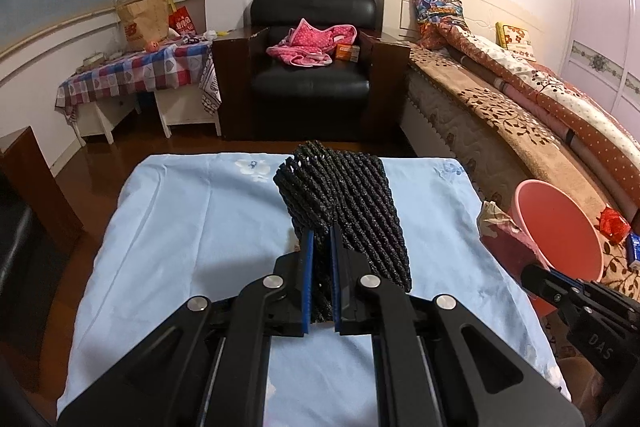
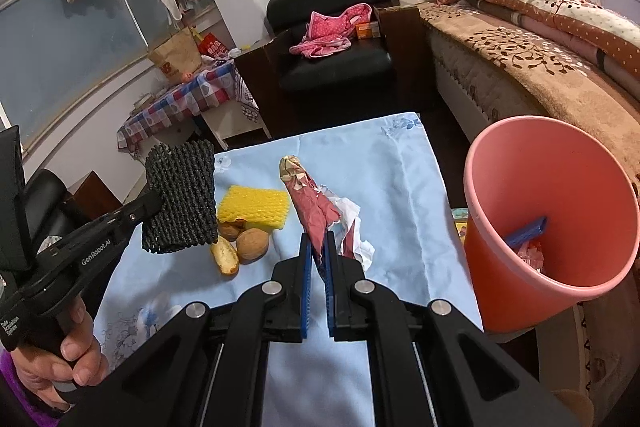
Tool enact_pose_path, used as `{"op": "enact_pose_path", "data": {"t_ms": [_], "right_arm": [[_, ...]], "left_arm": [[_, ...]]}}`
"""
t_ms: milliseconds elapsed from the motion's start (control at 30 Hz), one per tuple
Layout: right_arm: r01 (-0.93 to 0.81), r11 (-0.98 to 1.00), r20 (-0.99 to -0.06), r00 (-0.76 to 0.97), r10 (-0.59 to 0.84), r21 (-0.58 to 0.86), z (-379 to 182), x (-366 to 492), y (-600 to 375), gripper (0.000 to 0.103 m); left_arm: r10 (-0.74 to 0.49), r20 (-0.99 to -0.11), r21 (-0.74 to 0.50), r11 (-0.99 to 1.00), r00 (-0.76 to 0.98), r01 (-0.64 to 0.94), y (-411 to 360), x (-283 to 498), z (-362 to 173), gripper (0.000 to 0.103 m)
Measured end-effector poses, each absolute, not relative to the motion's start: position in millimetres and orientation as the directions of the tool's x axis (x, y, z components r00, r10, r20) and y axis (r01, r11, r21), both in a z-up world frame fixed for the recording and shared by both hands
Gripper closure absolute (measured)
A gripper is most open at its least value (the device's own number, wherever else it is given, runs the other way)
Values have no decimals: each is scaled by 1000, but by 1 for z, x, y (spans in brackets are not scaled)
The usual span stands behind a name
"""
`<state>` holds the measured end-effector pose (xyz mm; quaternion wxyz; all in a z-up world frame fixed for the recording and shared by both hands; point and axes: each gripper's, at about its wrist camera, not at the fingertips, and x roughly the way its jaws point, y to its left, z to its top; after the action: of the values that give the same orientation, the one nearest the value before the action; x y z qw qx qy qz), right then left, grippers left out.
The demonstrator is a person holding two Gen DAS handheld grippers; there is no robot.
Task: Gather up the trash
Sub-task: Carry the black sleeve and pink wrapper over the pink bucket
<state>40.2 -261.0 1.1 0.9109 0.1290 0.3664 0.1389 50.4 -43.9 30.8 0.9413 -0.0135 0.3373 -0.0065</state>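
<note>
A: Left wrist view first: what do the jaws have?

B: The left gripper (image 1: 321, 245) is closed tight on a black foam net sleeve (image 1: 352, 203), which stands up from between the blue pads and leans away over the light blue cloth (image 1: 192, 227). From the right wrist view the same sleeve (image 2: 180, 197) hangs clear of the cloth, pinched at its left edge by the left gripper (image 2: 154, 201), with the person's hand (image 2: 60, 363) on the handle below.

A: And the right one?

B: The right gripper (image 2: 317, 251) has its jaws nearly together, clamped on a crumpled red-and-white wrapper (image 2: 316, 211). The wrapper's far end points away across the cloth (image 2: 380, 163), and white paper bulges out on its right side.

A: What lies around them?

B: Just left of the wrapper are a yellow foam net (image 2: 254, 207), two walnuts, the larger (image 2: 252, 243) near a smaller one (image 2: 231, 229), and a piece of bread (image 2: 225, 259), all on the cloth under the raised black sleeve.

A: Where is the bin?

B: The pink bin (image 2: 496, 267) stands off the cloth's right edge, tilted toward the camera, with a blue scrap (image 2: 526, 231) and some pinkish trash inside. In the left wrist view the bin (image 1: 560, 227) sits at the right, beside the bed (image 1: 500, 115).
</note>
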Motion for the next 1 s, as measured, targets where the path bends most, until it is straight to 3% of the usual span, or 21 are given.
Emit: {"op": "enact_pose_path", "data": {"t_ms": [1000], "right_arm": [[-163, 925, -623, 697, 354, 343, 5, 39, -259, 98]], "left_arm": [[47, -604, 42, 999, 795, -27, -58, 38, 36, 96]]}}
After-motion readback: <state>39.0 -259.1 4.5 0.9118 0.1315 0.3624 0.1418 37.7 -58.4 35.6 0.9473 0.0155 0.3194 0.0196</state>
